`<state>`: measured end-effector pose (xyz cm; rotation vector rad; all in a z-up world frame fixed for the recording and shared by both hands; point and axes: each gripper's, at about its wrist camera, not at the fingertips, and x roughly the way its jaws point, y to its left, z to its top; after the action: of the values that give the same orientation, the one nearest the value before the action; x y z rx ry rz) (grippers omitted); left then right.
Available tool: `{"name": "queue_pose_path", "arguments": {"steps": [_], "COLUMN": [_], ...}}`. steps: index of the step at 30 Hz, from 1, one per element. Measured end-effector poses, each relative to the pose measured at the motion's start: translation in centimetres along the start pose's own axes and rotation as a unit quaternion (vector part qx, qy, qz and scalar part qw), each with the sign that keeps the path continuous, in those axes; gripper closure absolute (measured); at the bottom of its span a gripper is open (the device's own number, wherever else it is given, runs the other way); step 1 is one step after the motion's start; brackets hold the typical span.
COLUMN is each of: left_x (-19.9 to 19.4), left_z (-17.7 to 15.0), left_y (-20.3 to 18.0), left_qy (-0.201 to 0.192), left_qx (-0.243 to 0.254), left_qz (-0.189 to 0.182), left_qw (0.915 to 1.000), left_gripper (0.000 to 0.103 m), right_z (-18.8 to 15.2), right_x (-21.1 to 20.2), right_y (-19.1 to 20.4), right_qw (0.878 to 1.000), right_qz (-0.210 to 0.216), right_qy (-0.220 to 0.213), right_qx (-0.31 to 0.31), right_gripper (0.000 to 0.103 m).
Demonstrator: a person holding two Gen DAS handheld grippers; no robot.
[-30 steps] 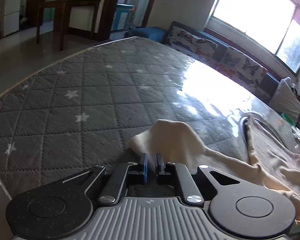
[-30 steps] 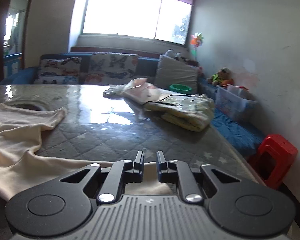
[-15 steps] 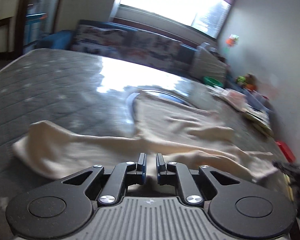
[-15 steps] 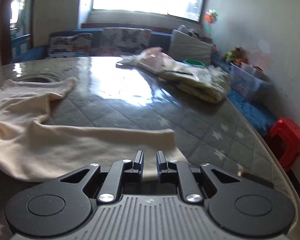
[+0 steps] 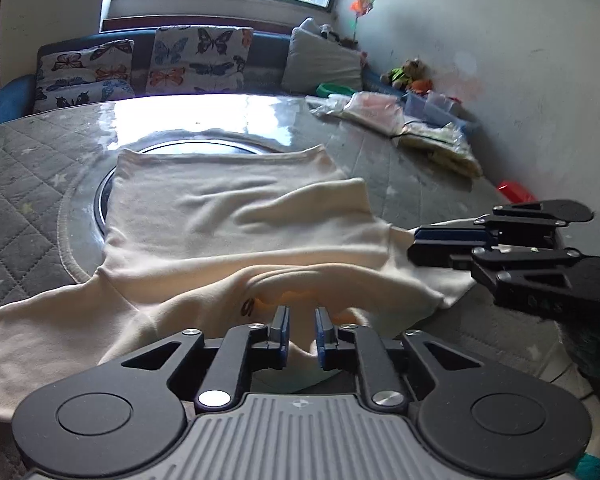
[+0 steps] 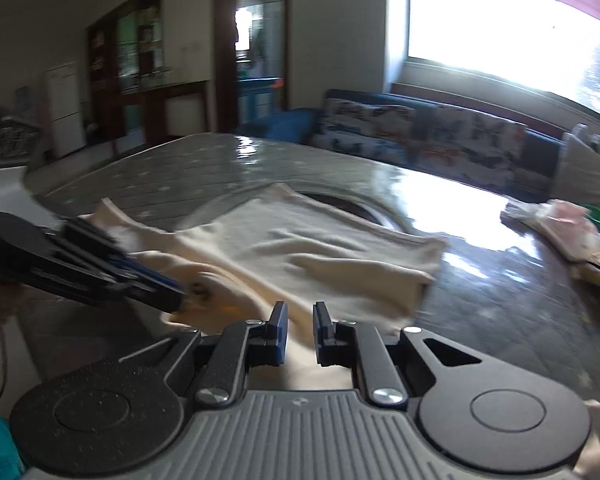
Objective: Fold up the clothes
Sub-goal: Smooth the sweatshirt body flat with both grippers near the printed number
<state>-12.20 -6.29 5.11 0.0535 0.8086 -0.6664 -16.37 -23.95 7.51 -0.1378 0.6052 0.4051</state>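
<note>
Your garment (image 5: pixel 236 216) is plain cream, dark lettering near its front fold. The mattress (image 5: pixel 16 184) under it is grey, diamond-quilted, with pale stars. Cushions (image 5: pixel 198 60) behind: white with multicoloured butterflies. Stool (image 5: pixel 514 192) red. Your grippers' pads (image 5: pixel 319 332) are blue.

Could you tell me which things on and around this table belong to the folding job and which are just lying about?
Part of the job:
- cream garment, spread on the table
- left gripper, jaws opening with cream cloth between them
- right gripper, cloth between its jaws

Just lying about:
- bagged clothes
- butterfly cushions
- red stool
- green bowl
</note>
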Motion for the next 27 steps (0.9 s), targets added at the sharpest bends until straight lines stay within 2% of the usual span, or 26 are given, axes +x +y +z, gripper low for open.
{"name": "queue_pose_path", "arguments": {"steps": [4, 11, 12, 15, 18, 23, 27], "left_x": [0.4, 1.3, 1.4, 1.4, 0.7, -2.3, -3.2], "left_z": [-0.2, -0.5, -0.6, -0.7, -1.0, -1.8, -1.6], "left_y": [0.1, 1.0, 1.0, 1.1, 1.2, 1.2, 1.2], "left_qy": [0.005, 0.019, 0.022, 0.022, 0.01, -0.018, -0.021], "left_qx": [0.005, -0.002, -0.004, -0.005, -0.004, 0.009, 0.018], "left_qz": [0.021, 0.023, 0.018, 0.015, 0.003, -0.029, -0.013], "left_qw": [0.9998, 0.9995, 0.9996, 0.9996, 0.9999, 0.9994, 0.9995], "left_gripper": [0.077, 0.077, 0.079, 0.093, 0.098, 0.1, 0.097], "right_z": [0.3, -0.6, -0.8, -1.2, -1.6, -1.9, -1.7], "right_x": [2.1, 4.7, 4.8, 5.2, 5.1, 3.5, 2.5], "right_y": [1.9, 2.7, 2.8, 2.8, 2.8, 2.5, 2.5], "right_qw": [0.999, 0.997, 0.996, 0.996, 0.995, 0.995, 0.995], "right_qz": [0.032, 0.049, 0.05, 0.047, 0.038, 0.039, 0.038], "right_qy": [0.018, 0.063, 0.067, 0.08, 0.09, 0.089, 0.084], "right_qx": [-0.024, -0.017, -0.016, -0.015, -0.016, -0.021, -0.026], "right_gripper": [0.092, 0.091, 0.091, 0.091, 0.094, 0.098, 0.097]}}
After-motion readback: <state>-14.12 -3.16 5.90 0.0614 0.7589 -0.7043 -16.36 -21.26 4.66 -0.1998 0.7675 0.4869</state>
